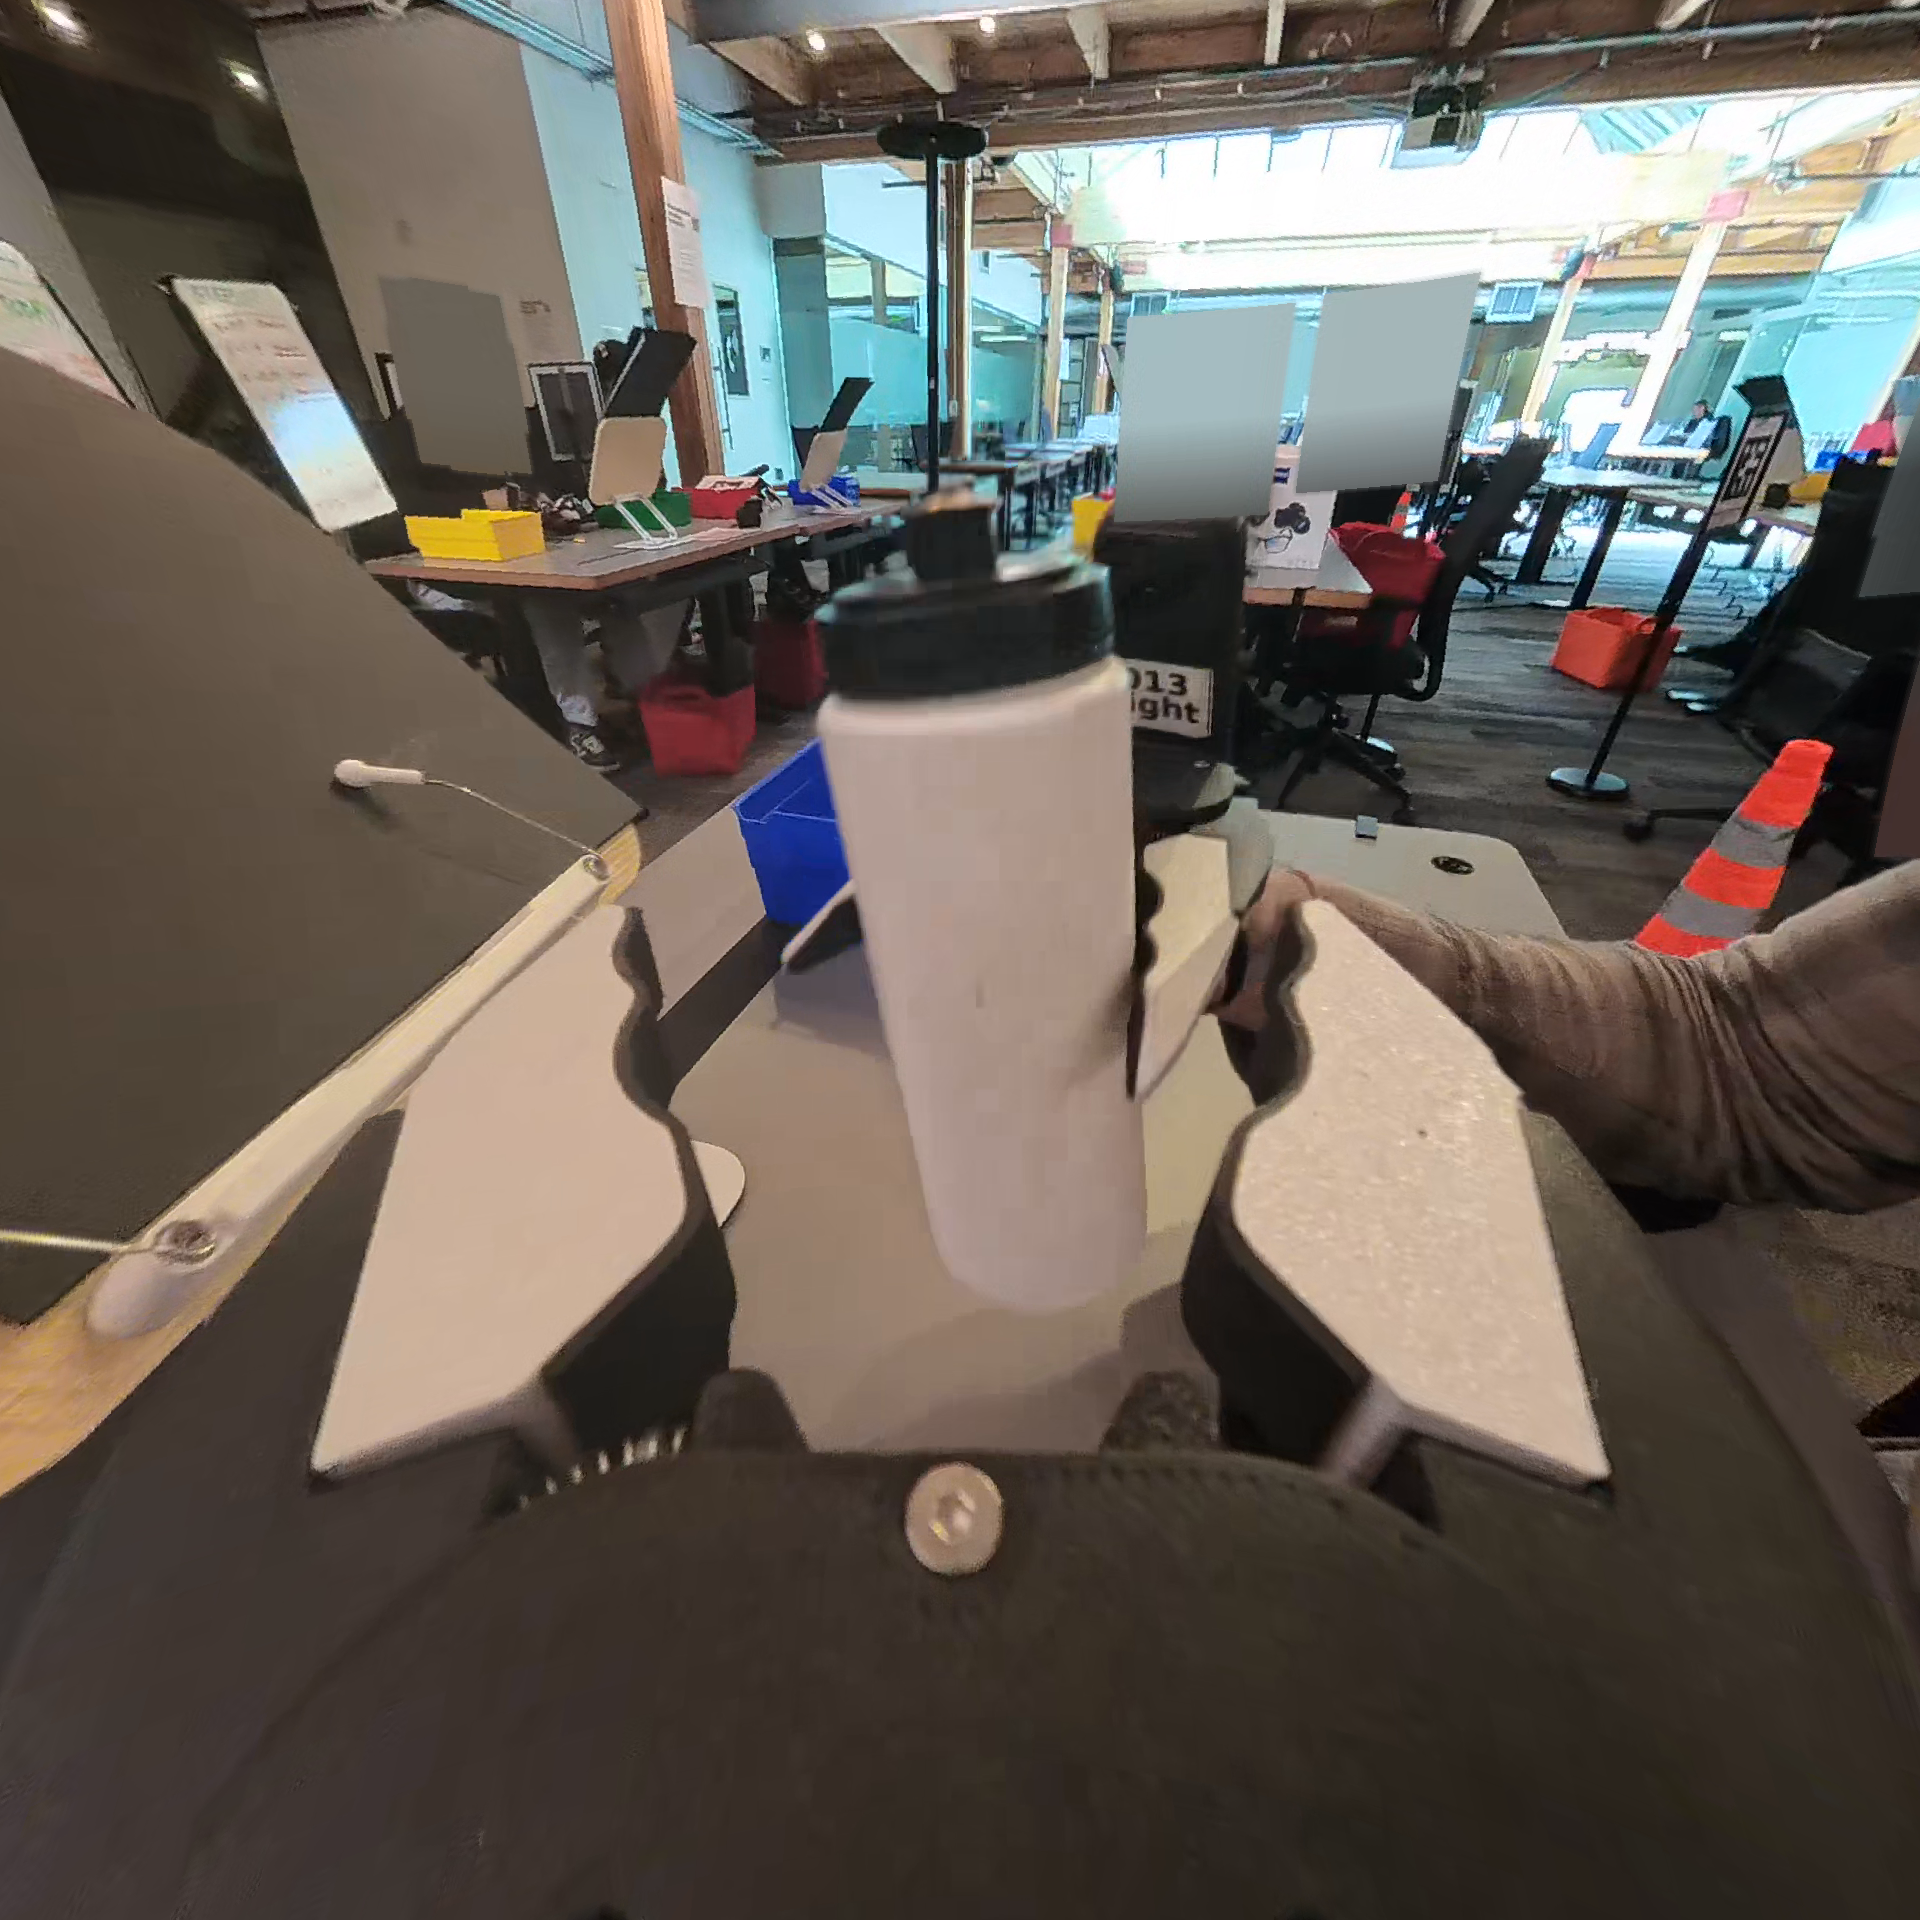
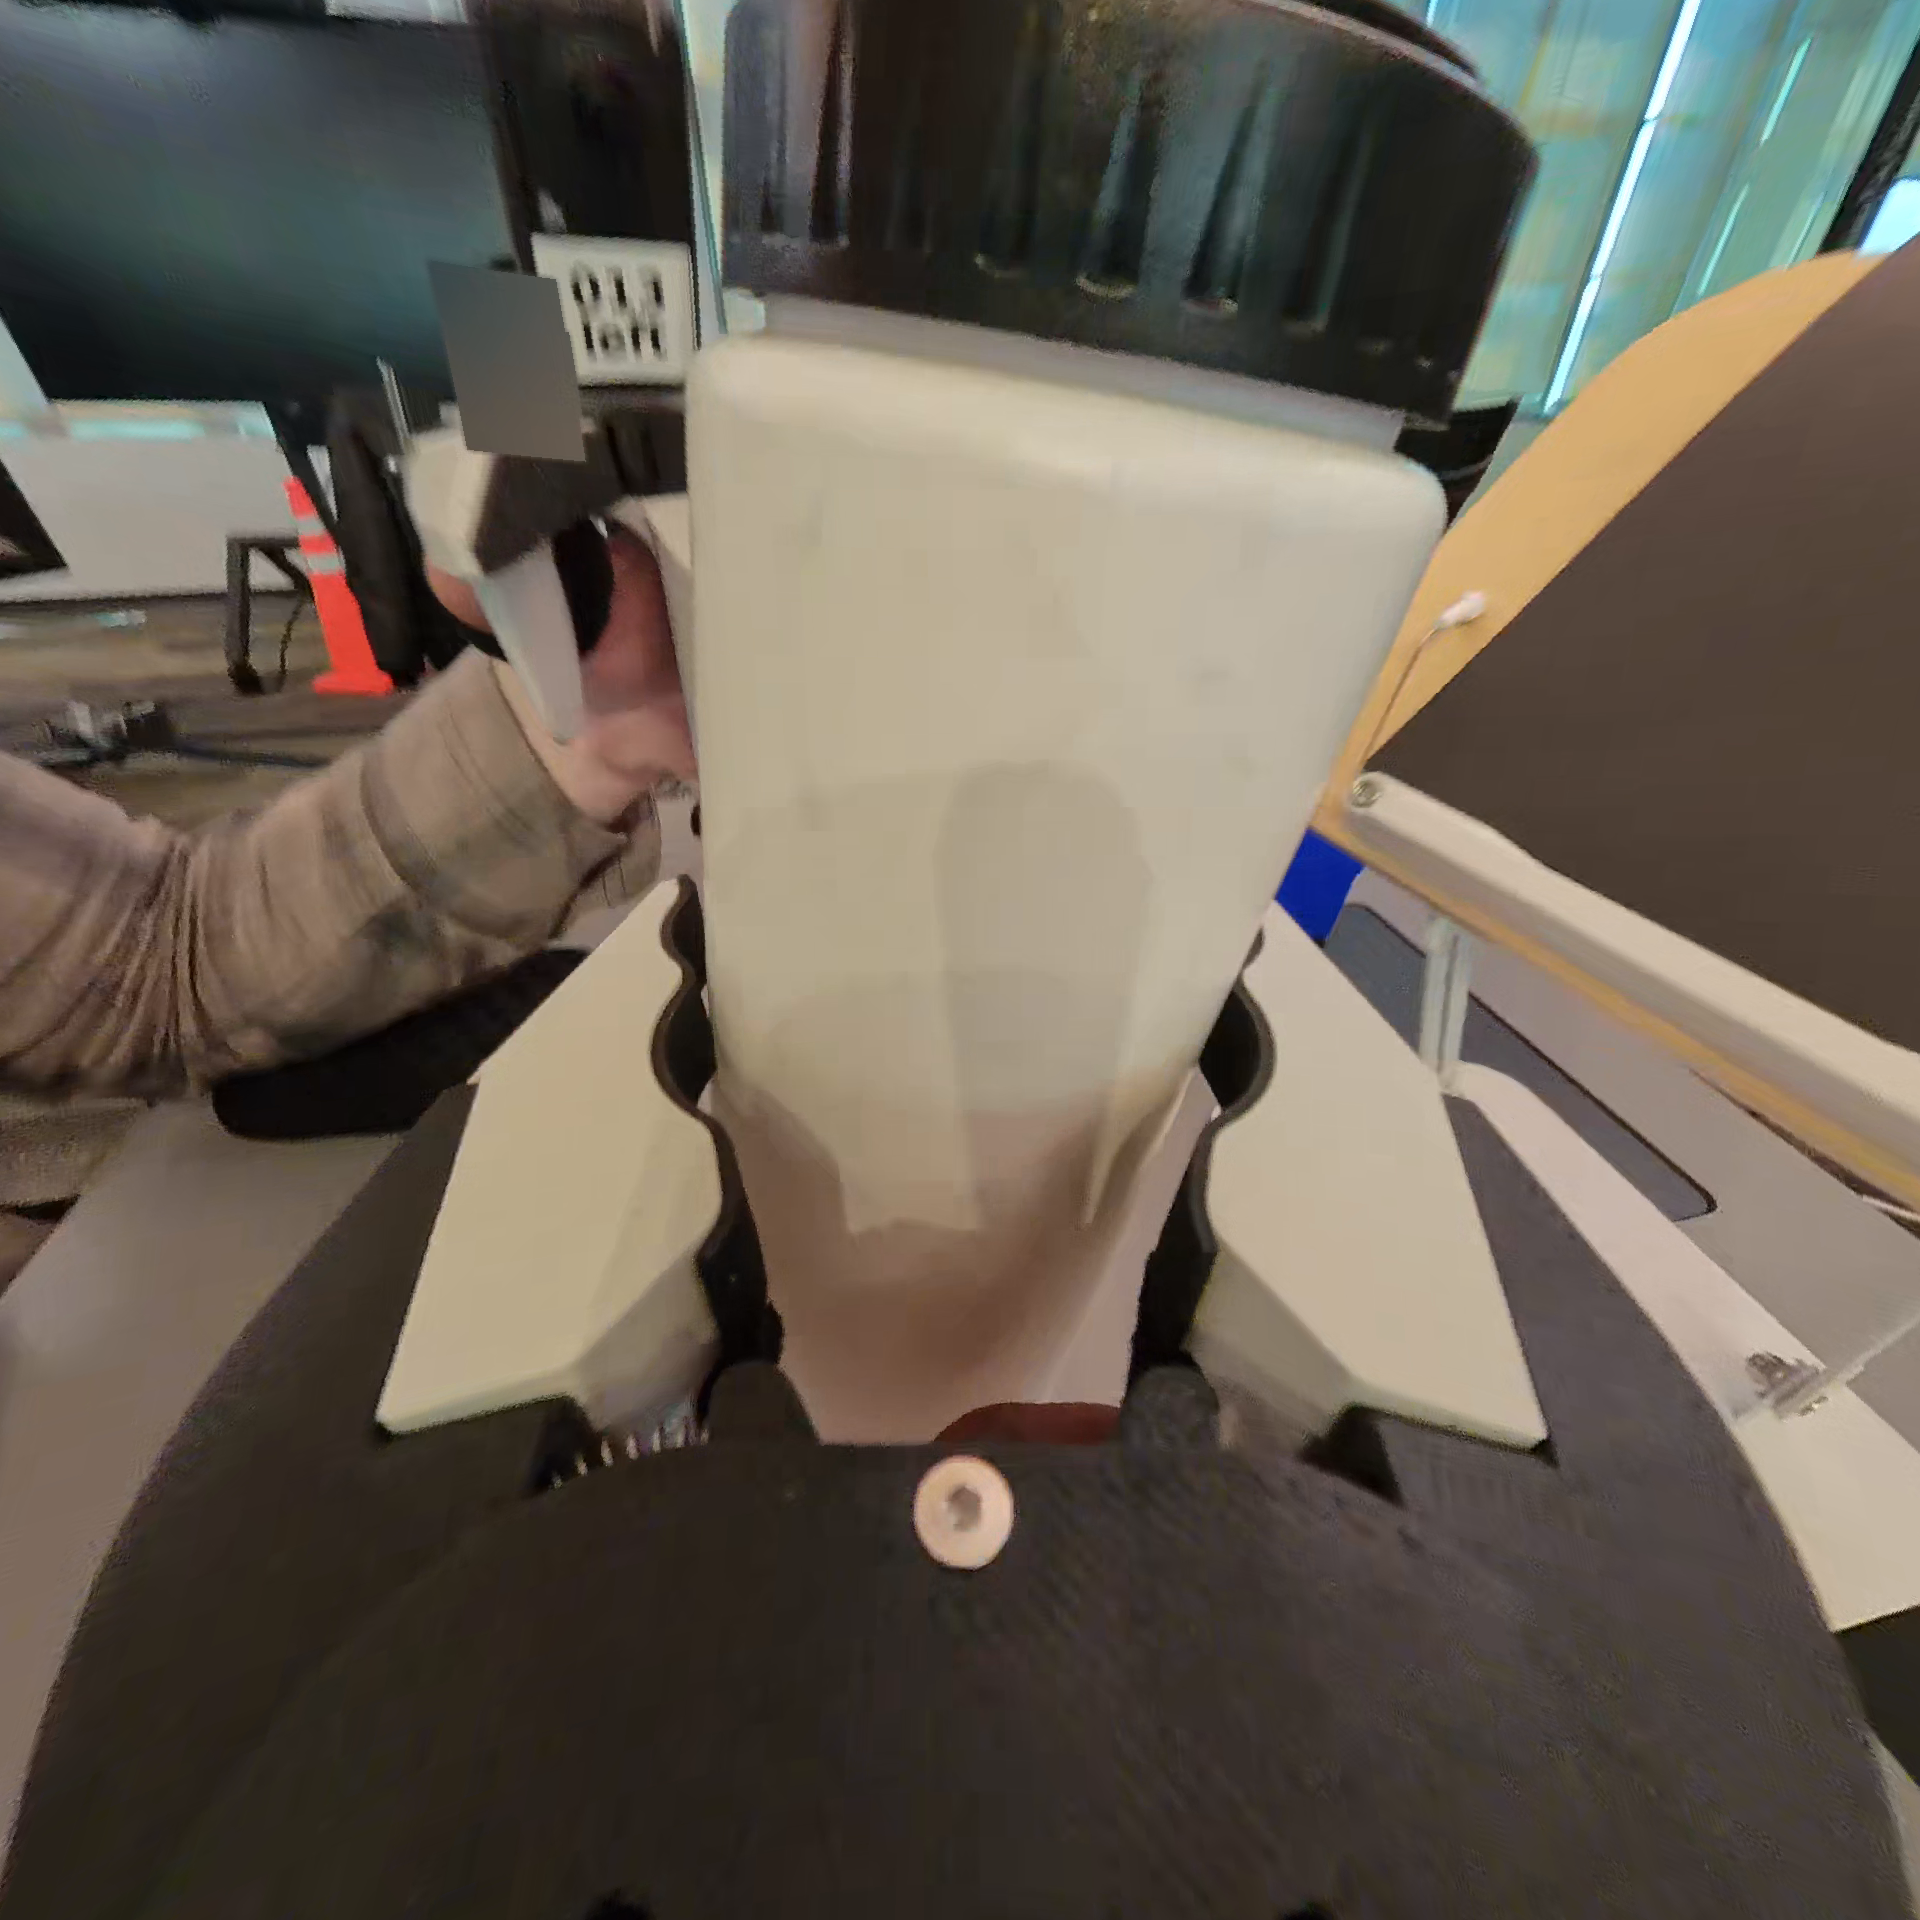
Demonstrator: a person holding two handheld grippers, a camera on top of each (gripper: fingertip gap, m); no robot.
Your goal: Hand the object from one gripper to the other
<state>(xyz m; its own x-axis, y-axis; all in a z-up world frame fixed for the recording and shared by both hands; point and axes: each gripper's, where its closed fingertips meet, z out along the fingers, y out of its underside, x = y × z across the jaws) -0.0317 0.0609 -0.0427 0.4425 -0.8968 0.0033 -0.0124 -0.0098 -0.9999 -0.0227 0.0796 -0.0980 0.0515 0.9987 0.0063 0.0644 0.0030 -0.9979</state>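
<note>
While the left tongs stand wide apart around the white bottle without touching it, they should close squarely on its lower body before any release. Beyond, the right tongs are clamped on the bottle, held above the desk.

White label on right gripper, seemingly printed.

I see a large open workshop room with a wooden beam ceiling; bright windows give daylight at the back; long tables carry yellow bins; an orange cone stands on the dark floor; a wooden pillar rises at left.
</note>
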